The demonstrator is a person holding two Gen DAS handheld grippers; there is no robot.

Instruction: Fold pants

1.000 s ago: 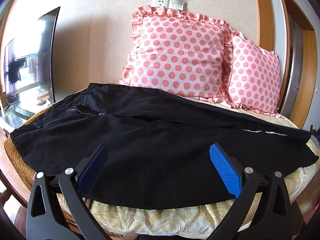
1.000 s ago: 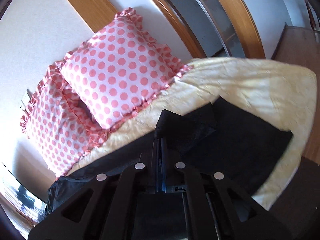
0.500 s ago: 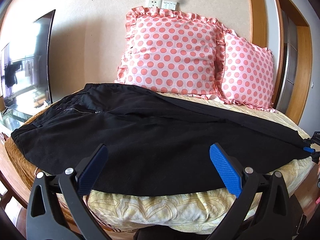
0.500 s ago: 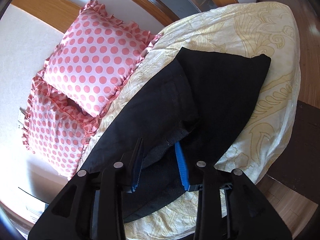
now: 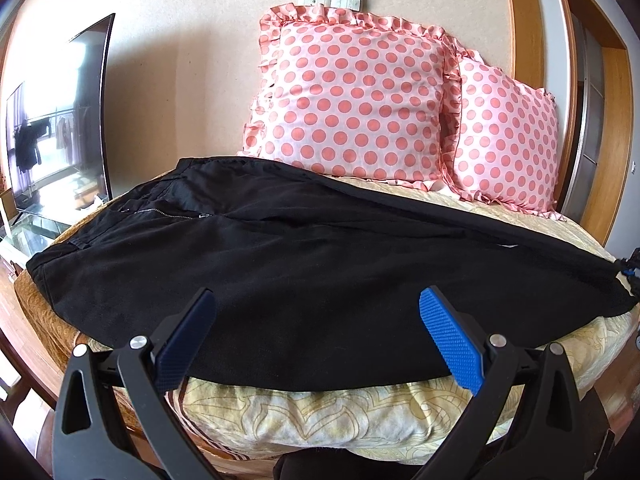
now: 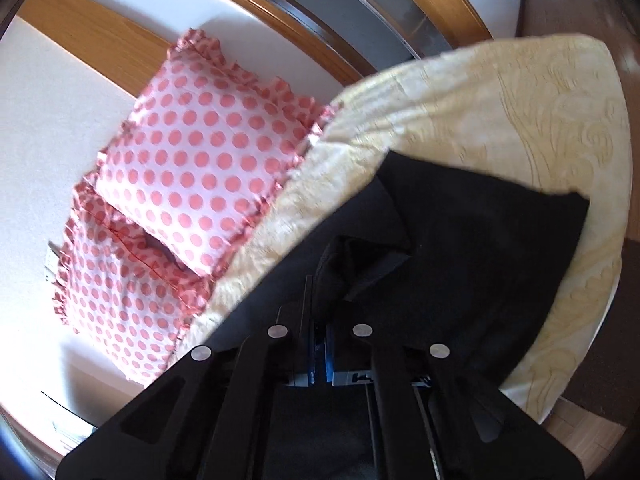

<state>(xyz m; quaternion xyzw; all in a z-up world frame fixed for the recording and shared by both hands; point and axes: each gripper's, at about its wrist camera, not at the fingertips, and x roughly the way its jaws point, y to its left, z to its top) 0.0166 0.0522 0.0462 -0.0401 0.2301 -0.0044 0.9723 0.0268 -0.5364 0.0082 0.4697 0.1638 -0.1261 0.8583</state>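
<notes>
Black pants [image 5: 300,280] lie spread across the bed, waistband and zipper at the left, legs running to the right. My left gripper [image 5: 316,332] hovers open over the near edge of the pants, with nothing between its blue pads [image 5: 452,348]. In the right wrist view, my right gripper [image 6: 320,292] is shut on a bunched fold of the pants [image 6: 480,240] at the leg end. The fabric hides its fingertips. In the left wrist view, the right gripper [image 5: 630,270] shows at the far right edge, at the tip of the leg.
The bed [image 5: 320,412] has a pale yellow patterned cover [image 6: 540,100]. Two pink polka-dot pillows [image 5: 360,100] [image 5: 508,140] lean on the wall behind. A television [image 5: 60,128] stands at the left, and a wooden door frame [image 5: 616,120] at the right.
The right gripper was shut on the leg end, opened with the cloth between its pads, then shut on it again while rolling. The left gripper stayed open and in place.
</notes>
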